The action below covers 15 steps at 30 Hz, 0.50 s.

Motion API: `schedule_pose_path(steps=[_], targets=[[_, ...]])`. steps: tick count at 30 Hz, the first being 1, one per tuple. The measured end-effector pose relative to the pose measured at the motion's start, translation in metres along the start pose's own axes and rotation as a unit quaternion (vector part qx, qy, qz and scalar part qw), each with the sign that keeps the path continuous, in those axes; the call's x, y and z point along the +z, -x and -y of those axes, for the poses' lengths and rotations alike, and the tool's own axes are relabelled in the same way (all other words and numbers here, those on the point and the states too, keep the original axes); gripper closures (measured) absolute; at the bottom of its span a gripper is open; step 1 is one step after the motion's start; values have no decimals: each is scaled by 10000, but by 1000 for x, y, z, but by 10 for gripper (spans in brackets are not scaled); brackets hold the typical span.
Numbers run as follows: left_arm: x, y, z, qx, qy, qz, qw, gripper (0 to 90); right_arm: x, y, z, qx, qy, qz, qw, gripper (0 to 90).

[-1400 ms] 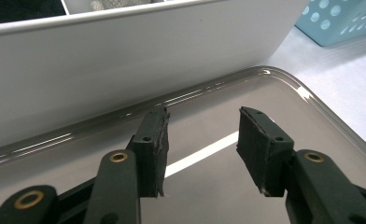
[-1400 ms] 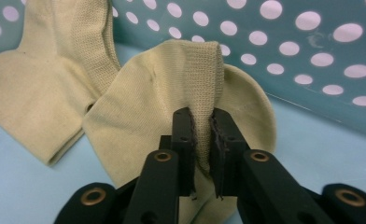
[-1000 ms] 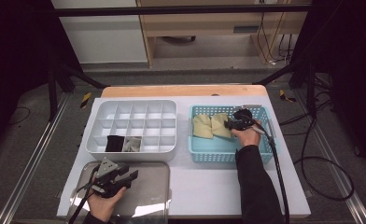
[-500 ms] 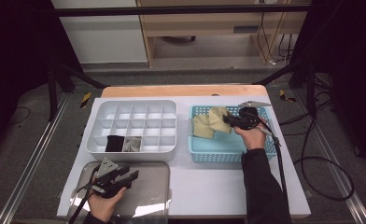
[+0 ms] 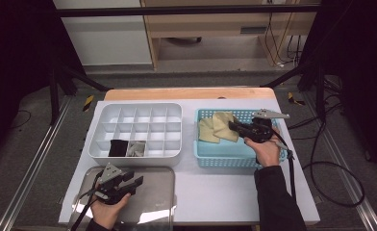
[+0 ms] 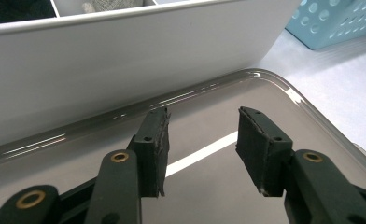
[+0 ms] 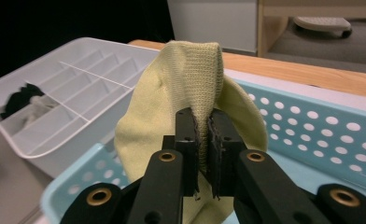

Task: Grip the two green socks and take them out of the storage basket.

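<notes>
Currently the left tongs [image 5: 129, 185] are parked over a grey metal tray [image 5: 157, 202], jaws apart with nothing between them; in the left gripper view the pads [image 6: 155, 149] hover just above the tray's glossy floor. Directly ahead of them the near wall of the white compartment box [image 5: 134, 155] is seen, with one dark item [image 5: 117, 147] and one light grey item [image 5: 136, 148] in its front cells; most other cells look empty.

To the right, the right tongs [image 5: 232, 126] are clamped on a yellow-green sock [image 7: 190, 93], pinched at a fold in the knit so the fabric bunches up above the pads [image 7: 186, 135]. It is held above the blue perforated basket [image 5: 234, 159], at the basket's middle, with more yellow-green socks [image 5: 207, 131] lying below and to the tongs' left.

Handling, as judged: the sock is light, soft, limp, not fragile, not slippery against the rubber pads. It will drape and swing, so a bite on a doubled layer near the middle is preferred over an edge; a single thin layer could slip out.

Obstructions: the basket wall must be cleared by the hanging end, and then the box rim and dividers. A trailing sock end could catch in a basket hole or drag a neighbouring sock along. The surface between basket and box is bare white.
</notes>
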<state>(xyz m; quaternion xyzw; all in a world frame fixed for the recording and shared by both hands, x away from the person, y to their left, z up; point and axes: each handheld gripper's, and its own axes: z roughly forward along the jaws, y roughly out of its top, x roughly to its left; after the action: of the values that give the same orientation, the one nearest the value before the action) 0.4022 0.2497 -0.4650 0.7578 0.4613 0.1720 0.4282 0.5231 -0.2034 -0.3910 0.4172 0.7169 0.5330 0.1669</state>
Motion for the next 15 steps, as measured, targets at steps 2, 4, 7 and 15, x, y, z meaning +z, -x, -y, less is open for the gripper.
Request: schedule_pose_path(steps=[2, 4, 7, 15], targets=[[0, 0, 0, -2, -11, 4, 10000, 525, -6, -5, 2, -29, 81, -135, 9999, 838], [1, 0, 0, -14, -17, 12, 10000, 524, -12, -9, 4, -81, 131, -245, 9996, 838], [1, 1, 0, -1, -22, 16, 10000, 523, -21, -17, 7, -133, 231, -417, 9988, 839], [0, 1, 0, -4, -19, 24, 10000, 522, -44, -37, 17, -333, 403, -806, 9954, 838]])
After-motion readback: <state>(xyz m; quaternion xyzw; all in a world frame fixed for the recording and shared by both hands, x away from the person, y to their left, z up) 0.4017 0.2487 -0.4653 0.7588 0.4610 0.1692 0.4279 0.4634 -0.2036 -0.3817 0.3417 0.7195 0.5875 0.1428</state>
